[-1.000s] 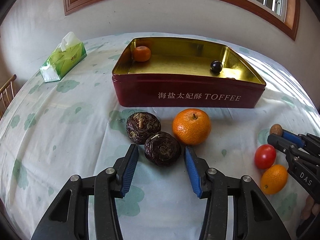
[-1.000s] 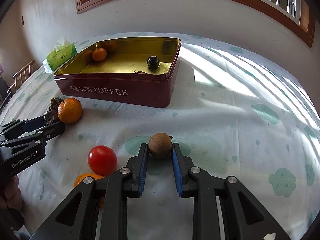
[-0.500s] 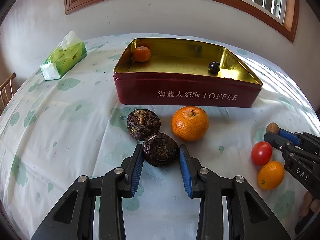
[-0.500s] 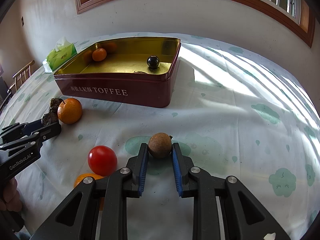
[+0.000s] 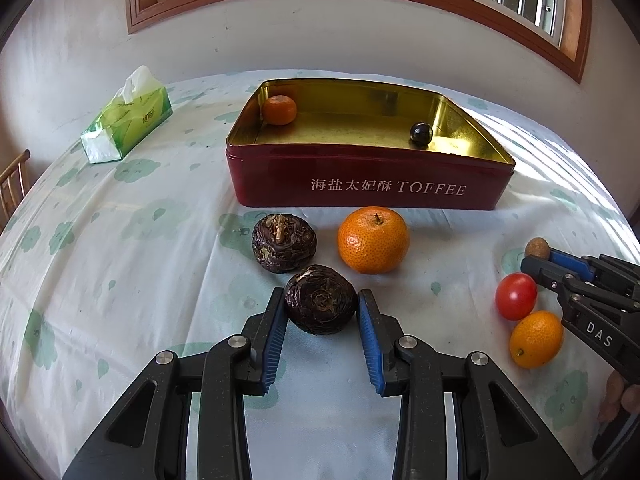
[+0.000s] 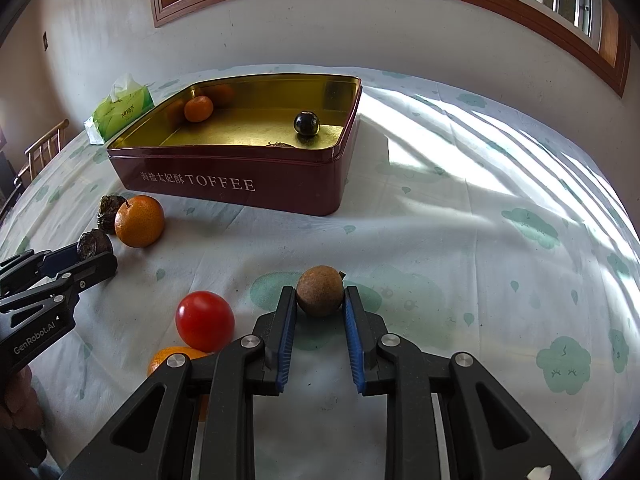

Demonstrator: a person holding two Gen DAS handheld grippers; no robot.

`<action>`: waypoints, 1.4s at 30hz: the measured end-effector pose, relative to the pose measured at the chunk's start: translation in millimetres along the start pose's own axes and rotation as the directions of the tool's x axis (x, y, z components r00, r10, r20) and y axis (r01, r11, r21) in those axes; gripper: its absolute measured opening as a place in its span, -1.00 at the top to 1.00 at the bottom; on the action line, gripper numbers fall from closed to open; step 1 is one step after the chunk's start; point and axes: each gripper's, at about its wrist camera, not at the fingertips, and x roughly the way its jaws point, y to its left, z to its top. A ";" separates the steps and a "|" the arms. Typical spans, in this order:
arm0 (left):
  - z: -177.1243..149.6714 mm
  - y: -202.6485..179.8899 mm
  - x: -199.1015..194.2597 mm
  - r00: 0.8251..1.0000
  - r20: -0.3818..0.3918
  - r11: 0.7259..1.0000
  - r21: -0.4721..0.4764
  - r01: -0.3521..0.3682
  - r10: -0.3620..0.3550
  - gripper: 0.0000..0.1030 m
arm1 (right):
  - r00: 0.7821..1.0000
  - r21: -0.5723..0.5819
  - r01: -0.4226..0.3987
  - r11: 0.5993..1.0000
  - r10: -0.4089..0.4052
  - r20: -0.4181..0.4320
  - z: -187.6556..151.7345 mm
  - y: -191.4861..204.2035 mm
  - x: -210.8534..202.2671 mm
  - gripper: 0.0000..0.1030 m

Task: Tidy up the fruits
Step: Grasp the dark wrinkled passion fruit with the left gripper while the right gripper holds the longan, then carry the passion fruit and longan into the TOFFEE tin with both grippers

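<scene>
My left gripper (image 5: 321,304) is shut on a dark wrinkled water chestnut (image 5: 320,299) on the tablecloth. A second water chestnut (image 5: 283,243) and a large orange (image 5: 373,239) lie just beyond it. My right gripper (image 6: 319,300) is shut on a small brown longan (image 6: 319,290). A red tomato (image 6: 205,321) and a small orange (image 6: 176,357) lie left of it. The red toffee tin (image 5: 368,184) stands open behind, holding a small orange (image 5: 279,109) and a dark round fruit (image 5: 421,133).
A green tissue pack (image 5: 127,121) lies at the far left of the table. A wooden chair (image 6: 42,153) stands past the table's left edge. A wall and window run behind the tin.
My left gripper's jaws closed in from wide open onto the near water chestnut. The right gripper stayed shut on the longan, unmoved.
</scene>
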 end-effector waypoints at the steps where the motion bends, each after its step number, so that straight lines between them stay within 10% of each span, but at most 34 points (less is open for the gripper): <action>1: 0.7 0.7 -0.3 1.000 0.002 1.000 -0.002 0.000 0.000 0.30 | 1.000 -0.001 0.001 1.000 -0.001 -0.003 0.4 0.2 0.0 0.57; 42: 79.7 14.4 -18.1 0.990 0.141 1.000 0.021 -0.006 0.003 0.30 | 0.991 -0.036 -0.051 0.998 0.055 0.119 77.3 13.3 -30.1 0.58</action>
